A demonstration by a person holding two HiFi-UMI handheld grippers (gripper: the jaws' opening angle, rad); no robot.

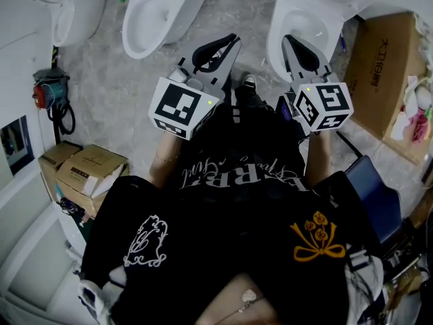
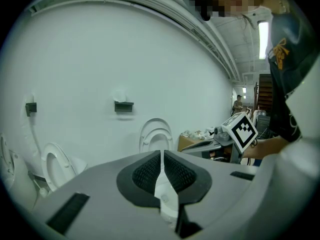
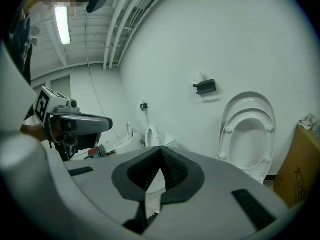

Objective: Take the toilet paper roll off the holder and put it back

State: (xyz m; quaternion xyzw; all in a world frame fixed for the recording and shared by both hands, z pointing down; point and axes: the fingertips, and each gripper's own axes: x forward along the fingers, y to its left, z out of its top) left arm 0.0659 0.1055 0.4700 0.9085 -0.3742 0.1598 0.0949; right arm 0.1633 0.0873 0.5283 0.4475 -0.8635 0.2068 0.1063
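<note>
While both grippers hung well short of the wall, the hazards were entered view by view.

**Head view.**
- The left gripper [image 1: 231, 42] and right gripper [image 1: 292, 46] were held out side by side over the grey floor [image 1: 122, 93].
- No roll showed here.
- Risk: three white toilets [image 1: 159, 15] stood ahead, so a dropped roll would likely land in a bowl or on the dirty floor.
- Also present: cardboard boxes [image 1: 84, 175] at the left.

**Left gripper view.**
- The jaws were pressed together with nothing between them.
- A dark holder [image 2: 123, 106] sat high on the white wall [image 2: 75, 59], well apart from the jaws.
- A pale shape on top of it was probably the toilet paper roll [image 2: 120, 95], though it was too faint to confirm.
- Risk: white on white made the target easy to misjudge.
- Risk: a second holder [image 2: 31, 107] farther left could be taken for it.
- Obstruction: a raised toilet seat [image 2: 156, 134] stood just below and to the right of the holder.

**Right gripper view.**
- The jaws were likewise closed and empty.
- The holder appeared up the wall, left of the raised seat.
- Risk: jaws arriving closed would knock the roll rather than grasp it, so they would need to spread first.
</note>
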